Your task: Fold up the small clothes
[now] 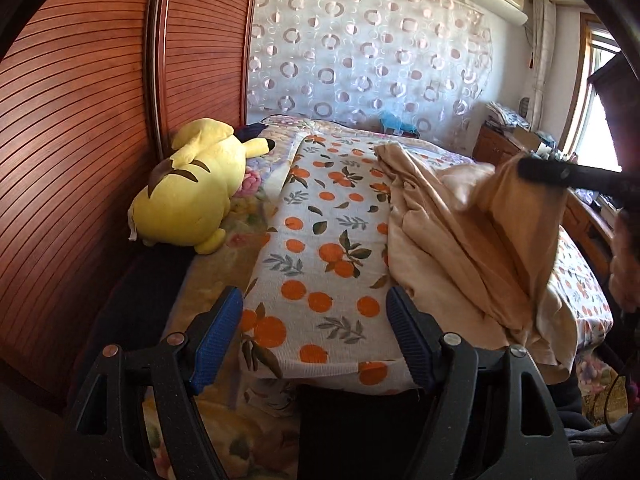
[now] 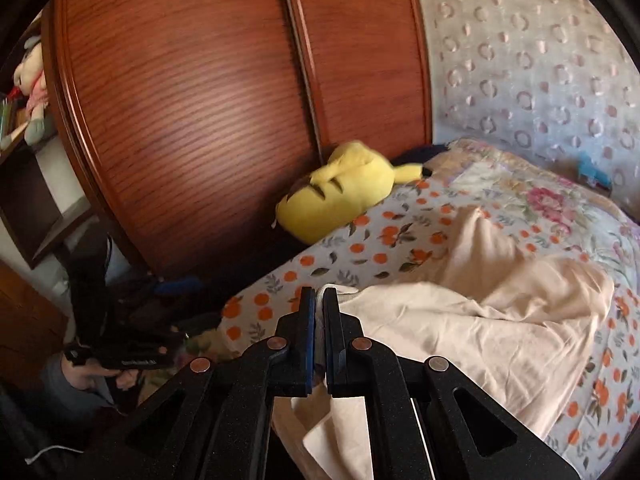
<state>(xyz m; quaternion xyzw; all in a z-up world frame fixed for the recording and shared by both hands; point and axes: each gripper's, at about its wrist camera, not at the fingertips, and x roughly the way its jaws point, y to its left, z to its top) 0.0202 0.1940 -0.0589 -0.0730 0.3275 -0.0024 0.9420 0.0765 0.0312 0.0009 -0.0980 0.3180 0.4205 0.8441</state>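
Observation:
A beige garment lies crumpled on the orange-print bed sheet, to the right of my left gripper. The left gripper is open and empty above the bed's near edge. My right gripper is shut on an edge of the beige garment and holds it lifted off the orange-print sheet. In the left wrist view the right gripper shows at the far right with the cloth hanging from it. The left gripper shows at the lower left of the right wrist view.
A yellow plush toy lies at the bed's left side against the wooden wardrobe doors. A patterned curtain hangs behind the bed. A wooden bedside cabinet with clutter stands by the window at the right.

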